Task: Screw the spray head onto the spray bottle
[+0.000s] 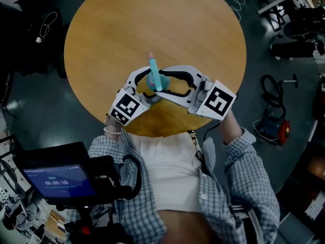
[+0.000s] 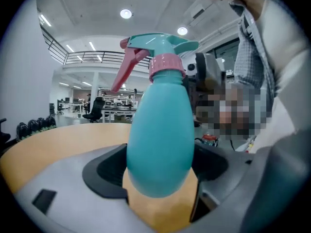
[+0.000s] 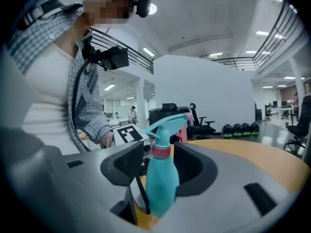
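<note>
Between the jaws of the left gripper (image 2: 160, 193) sits the fat bottom of the teal spray bottle (image 2: 160, 140). Both dark pads look pressed right up against it, so that one's clamped on. The bottle is standing upright.

The spray head (image 2: 159, 45) is on the neck, with its pink collar down on the bottle. In the left gripper view the pink trigger sticks out to the left. I can't tell how tight it's threaded, though.

The right gripper (image 3: 155, 171) comes in from the opposite side with its jaws spread, one on either side of the same bottle. There's a sliver of gap showing by the collar, so it isn't squeezing as far as I can see.

From the head view the two grippers meet tip to tip around the bottle. That's close to the near edge of the round wooden table (image 1: 152, 24), roughly at the middle of that edge.

Just off the near edge you can see the person's checked shirt sleeves (image 1: 244, 166). A small lit screen (image 1: 61, 179) sits further out, toward the lower left of the head view.
</note>
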`<state>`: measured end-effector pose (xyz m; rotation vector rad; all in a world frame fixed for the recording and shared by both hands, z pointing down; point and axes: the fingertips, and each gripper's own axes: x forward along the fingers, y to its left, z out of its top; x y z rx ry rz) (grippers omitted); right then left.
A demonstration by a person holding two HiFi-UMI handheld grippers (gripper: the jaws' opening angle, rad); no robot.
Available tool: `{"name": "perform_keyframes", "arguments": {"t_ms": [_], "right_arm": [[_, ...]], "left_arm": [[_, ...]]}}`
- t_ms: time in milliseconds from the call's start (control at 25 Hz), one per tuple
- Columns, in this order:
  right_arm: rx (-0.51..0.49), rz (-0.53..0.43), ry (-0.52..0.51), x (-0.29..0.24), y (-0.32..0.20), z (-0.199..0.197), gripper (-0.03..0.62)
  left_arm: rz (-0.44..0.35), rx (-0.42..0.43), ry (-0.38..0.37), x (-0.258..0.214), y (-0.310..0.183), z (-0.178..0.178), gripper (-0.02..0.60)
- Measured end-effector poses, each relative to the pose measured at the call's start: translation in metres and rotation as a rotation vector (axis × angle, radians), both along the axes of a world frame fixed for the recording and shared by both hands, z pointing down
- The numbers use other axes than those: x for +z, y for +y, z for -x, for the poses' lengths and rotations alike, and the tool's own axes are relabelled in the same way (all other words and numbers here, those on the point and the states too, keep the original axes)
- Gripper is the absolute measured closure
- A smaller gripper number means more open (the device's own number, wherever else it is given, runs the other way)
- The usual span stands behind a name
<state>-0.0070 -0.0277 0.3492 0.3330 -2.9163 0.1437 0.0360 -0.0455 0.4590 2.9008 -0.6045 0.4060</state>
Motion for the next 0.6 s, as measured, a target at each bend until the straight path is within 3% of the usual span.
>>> {"name": "perform_keyframes", "arguments": {"t_ms": [160, 200, 320, 480, 600], "right_arm": [[-0.078, -0.008, 0.016, 0.0, 0.004, 0.004, 0.42], [-0.087, -0.019, 0.024, 0.001, 0.005, 0.005, 0.462], [-0.069, -0.083, 0.099, 0.01, 0.006, 0.006, 0.467], [0.148, -0.135, 0.185, 0.023, -0.008, 0.009, 0.467], [0.385, -0.127, 0.145, 0.024, -0.024, 0.006, 0.467]], "left_arm": [[0.023, 0.09, 0.019, -0.001, 0.015, -0.009, 0.17], [0.023, 0.092, 0.007, 0.001, 0.016, -0.01, 0.17], [-0.006, 0.031, -0.065, 0.01, 0.008, -0.006, 0.17], [-0.033, -0.166, -0.177, 0.029, -0.014, 0.009, 0.17], [-0.035, -0.311, -0.231, 0.033, -0.029, 0.018, 0.17]]}}
